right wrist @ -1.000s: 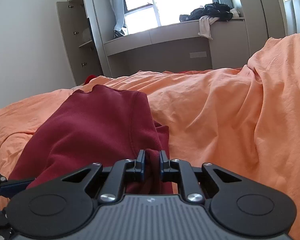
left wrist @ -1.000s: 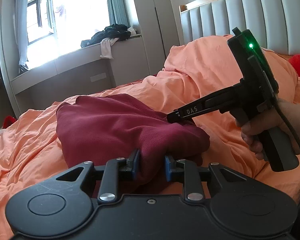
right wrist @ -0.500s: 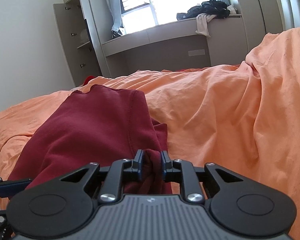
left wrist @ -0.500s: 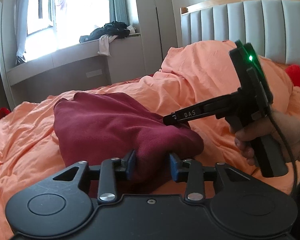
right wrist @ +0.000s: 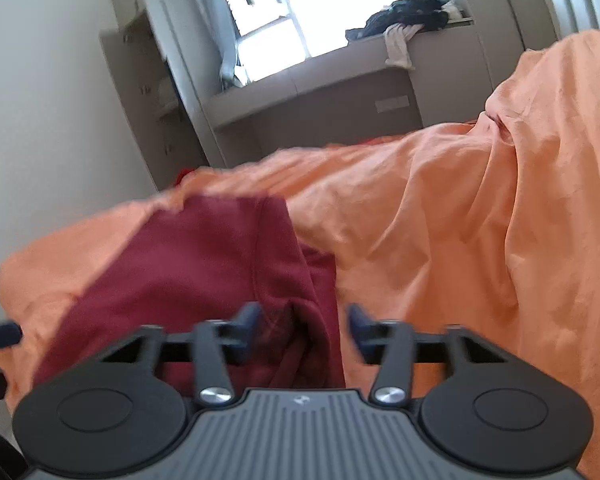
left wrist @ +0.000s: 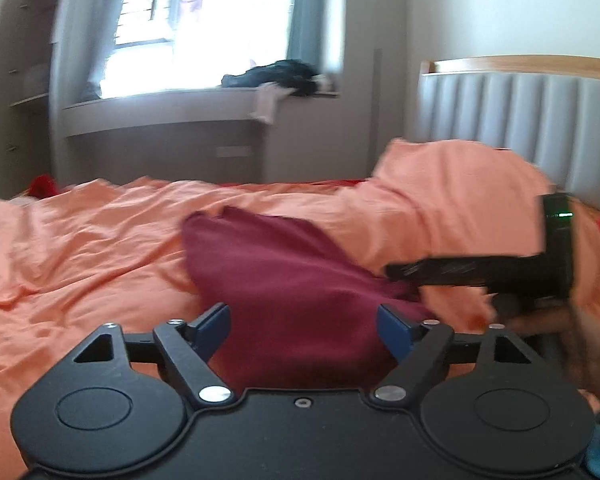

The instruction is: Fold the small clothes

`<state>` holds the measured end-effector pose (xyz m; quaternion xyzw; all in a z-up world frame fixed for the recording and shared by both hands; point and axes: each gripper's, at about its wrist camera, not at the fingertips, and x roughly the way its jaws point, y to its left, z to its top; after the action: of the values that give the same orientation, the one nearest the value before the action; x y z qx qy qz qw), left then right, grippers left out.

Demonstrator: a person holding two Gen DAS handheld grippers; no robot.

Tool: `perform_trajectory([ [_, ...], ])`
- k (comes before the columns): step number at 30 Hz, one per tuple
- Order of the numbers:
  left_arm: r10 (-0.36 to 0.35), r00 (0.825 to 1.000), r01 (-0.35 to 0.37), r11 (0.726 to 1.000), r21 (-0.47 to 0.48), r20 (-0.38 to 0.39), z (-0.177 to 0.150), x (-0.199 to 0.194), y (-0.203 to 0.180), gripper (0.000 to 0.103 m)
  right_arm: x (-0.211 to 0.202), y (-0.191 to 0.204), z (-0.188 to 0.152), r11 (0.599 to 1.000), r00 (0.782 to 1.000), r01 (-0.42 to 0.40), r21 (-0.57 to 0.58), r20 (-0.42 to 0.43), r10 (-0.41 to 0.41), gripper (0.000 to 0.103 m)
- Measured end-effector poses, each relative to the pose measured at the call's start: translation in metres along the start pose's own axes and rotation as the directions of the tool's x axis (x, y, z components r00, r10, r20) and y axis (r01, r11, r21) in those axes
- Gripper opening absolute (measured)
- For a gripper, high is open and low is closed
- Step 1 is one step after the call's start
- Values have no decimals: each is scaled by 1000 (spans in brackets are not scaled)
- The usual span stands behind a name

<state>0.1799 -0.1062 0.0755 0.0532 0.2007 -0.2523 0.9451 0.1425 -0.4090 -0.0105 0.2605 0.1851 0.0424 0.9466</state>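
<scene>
A dark red garment point(left wrist: 284, 280) lies folded over on the orange duvet point(left wrist: 80, 240). My left gripper point(left wrist: 304, 326) is open, its blue pads wide apart at the garment's near edge. My right gripper point(right wrist: 304, 326) is open too, with the garment's point(right wrist: 220, 264) bunched corner lying between its pads. The right gripper also shows in the left wrist view point(left wrist: 392, 270), its tip at the garment's right edge. Both views are blurred by motion.
A padded grey headboard point(left wrist: 520, 128) stands at the right. A window ledge with a pile of dark clothes point(left wrist: 276, 76) runs along the far wall. The duvet bulges into a high mound point(right wrist: 540, 184) on the right. Open shelves point(right wrist: 152, 92) stand at the far left.
Both grippers were shut on the red garment and have opened, letting it go. Both have tilted up and drawn back a little; the garment now rests on the duvet.
</scene>
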Motion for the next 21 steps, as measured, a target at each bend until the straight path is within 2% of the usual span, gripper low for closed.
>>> perform_trajectory([
  [4, 40, 998, -44, 994, -102, -50, 2, 16, 22, 90, 9, -20, 10, 990, 994, -105, 97, 49, 100, 87],
  [6, 40, 996, -52, 986, -156, -75, 2, 25, 31, 92, 18, -26, 14, 986, 991, -123, 115, 62, 116, 87],
  [8, 31, 993, -54, 978, -203, -114, 0, 34, 40, 92, 30, -30, 17, 983, 989, -142, 119, 65, 135, 81],
  [10, 4, 989, -40, 967, -250, -145, -6, 40, 47, 92, 40, -32, 18, 980, 987, -156, 123, 56, 151, 64],
  [14, -9, 987, -36, 960, -278, -161, -12, 44, 51, 93, 58, -29, 16, 978, 985, -172, 115, 4, 172, 49],
  [18, 2, 986, -47, 964, -263, -168, -13, 46, 50, 93, 60, -16, 11, 979, 979, -198, 56, -30, 200, 10],
  [21, 4, 985, -48, 967, -250, -174, -12, 46, 48, 93, 45, 1, 15, 987, 988, -151, -61, 7, 151, 5],
])
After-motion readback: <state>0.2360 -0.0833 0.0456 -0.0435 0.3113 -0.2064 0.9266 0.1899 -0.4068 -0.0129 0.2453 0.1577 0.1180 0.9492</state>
